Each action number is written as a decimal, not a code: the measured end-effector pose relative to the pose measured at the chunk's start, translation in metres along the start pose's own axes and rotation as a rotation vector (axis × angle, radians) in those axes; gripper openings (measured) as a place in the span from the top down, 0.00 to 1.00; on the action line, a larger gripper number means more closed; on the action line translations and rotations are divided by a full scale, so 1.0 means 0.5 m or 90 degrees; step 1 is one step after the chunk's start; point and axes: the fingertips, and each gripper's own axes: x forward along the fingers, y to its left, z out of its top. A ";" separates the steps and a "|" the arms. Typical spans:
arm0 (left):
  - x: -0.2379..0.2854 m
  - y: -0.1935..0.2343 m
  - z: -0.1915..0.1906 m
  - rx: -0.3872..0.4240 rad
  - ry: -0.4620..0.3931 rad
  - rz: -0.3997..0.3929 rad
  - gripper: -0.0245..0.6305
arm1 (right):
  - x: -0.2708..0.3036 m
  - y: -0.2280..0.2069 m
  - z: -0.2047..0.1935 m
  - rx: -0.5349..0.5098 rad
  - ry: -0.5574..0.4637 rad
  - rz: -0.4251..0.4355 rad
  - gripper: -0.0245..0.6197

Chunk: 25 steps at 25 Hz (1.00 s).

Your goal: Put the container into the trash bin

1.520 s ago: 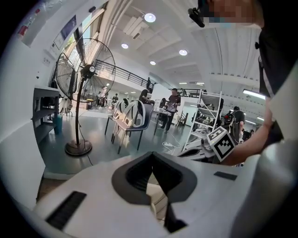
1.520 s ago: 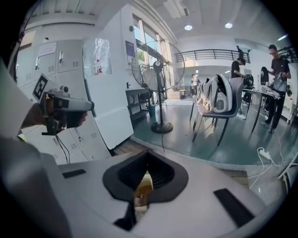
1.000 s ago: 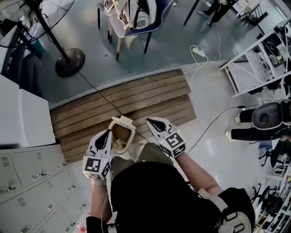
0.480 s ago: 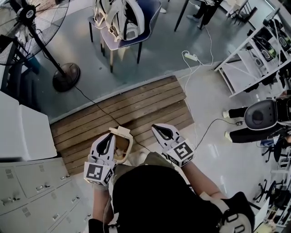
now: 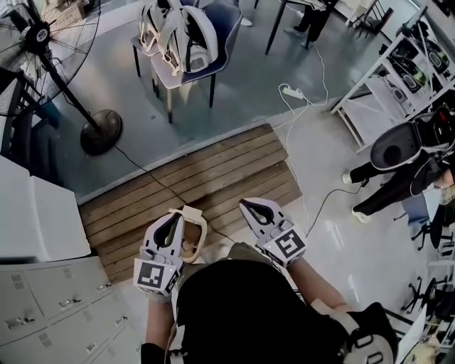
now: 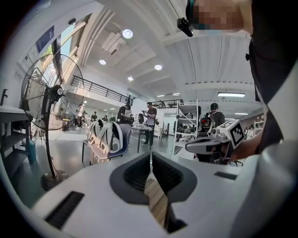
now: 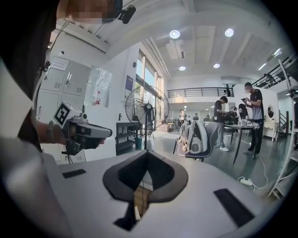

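Fingers (image 6: 136,175) of both grippers are pressed together: the left gripper (image 5: 173,222) on a thin wall, the right gripper (image 5: 250,206) on nothing. Widest below is the wooden deck (image 5: 206,167), with the person at its near edge. Past its far edge stand the fan (image 5: 43,39), off to the left, and a chair (image 5: 217,21) loaded with white gear (image 5: 174,32). The container (image 5: 192,238) hangs over the deck's near edge, touching the left jaws' tip. I judge it is pinched by its wall so that it rides opening-up for carrying (that gripper's own camera shows only deck beneath the jaws). The right gripper is level alongside, probably just parked. No trash bin is in view, so the carry looks unfinished.
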 end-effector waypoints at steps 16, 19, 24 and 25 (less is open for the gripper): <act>-0.014 0.010 -0.016 0.005 0.003 -0.004 0.95 | 0.015 0.017 -0.005 0.023 0.053 -0.023 0.94; -0.018 0.014 -0.018 0.002 0.000 -0.004 0.95 | 0.020 0.022 -0.006 0.028 0.058 -0.017 0.94; -0.013 0.019 -0.019 -0.004 0.008 0.001 0.95 | 0.026 0.025 -0.019 0.031 0.059 -0.001 0.94; -0.013 0.020 -0.015 -0.005 0.013 0.005 0.95 | 0.028 0.026 -0.019 0.031 0.051 0.001 0.94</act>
